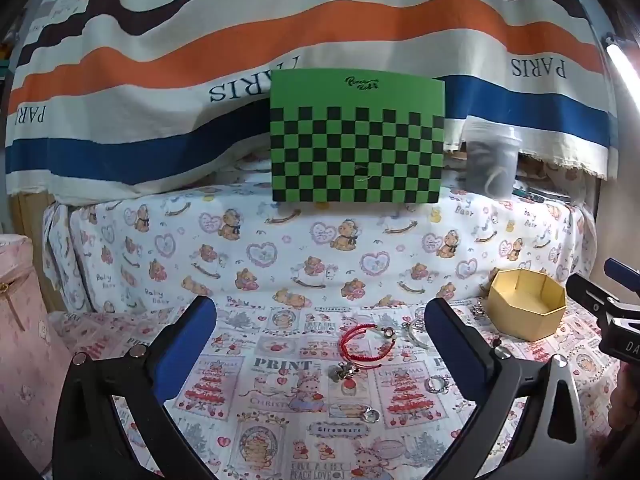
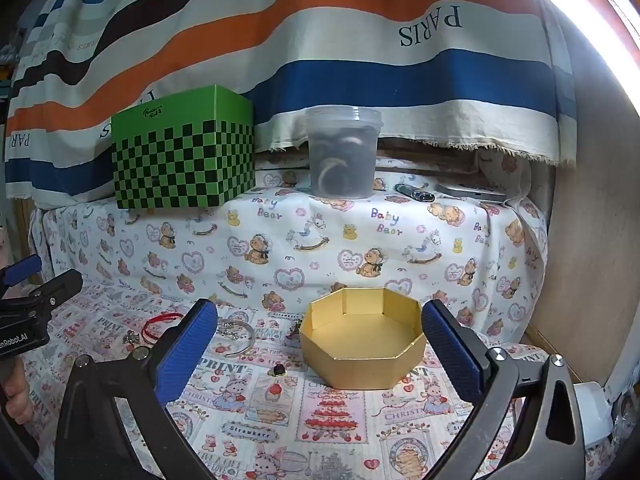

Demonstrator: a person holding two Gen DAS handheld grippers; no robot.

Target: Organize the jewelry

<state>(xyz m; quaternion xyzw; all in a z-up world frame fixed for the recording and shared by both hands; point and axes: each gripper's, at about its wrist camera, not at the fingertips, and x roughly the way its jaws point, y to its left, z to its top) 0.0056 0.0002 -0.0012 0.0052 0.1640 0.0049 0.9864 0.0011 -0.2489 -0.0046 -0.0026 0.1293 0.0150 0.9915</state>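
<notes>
While both grippers hover over the desk, their blue fingers stand spread wide with nothing between the pads. The left gripper [image 1: 320, 336] points at a red cord bracelet [image 1: 362, 346] lying on the printed cloth [image 1: 248, 400], with a small charm cluster [image 1: 342, 372] just in front of it and two rings [image 1: 436, 383] [image 1: 371, 415] nearer the camera. A silver bangle [image 1: 416, 326] lies beside the right finger [image 1: 456, 344] of that gripper. The right gripper [image 2: 320, 344] faces a gold octagonal box [image 2: 362, 338], which stands open and empty on the cloth, close to the inner side of its right finger [image 2: 450, 344]. In the right wrist view the bangle [image 2: 240, 332] and the red bracelet [image 2: 158, 326] lie to the left of the box, partly hidden behind the left finger [image 2: 188, 344], and a small dark piece [image 2: 279, 369] sits just before the box's left corner. On the raised ledge behind, draped in a bear-print sheet [image 2: 320, 248], stand a green checked box [image 2: 184, 152] and a clear lidded tub [image 2: 342, 152]. A striped cloth [image 2: 320, 40] hangs behind them.
</notes>
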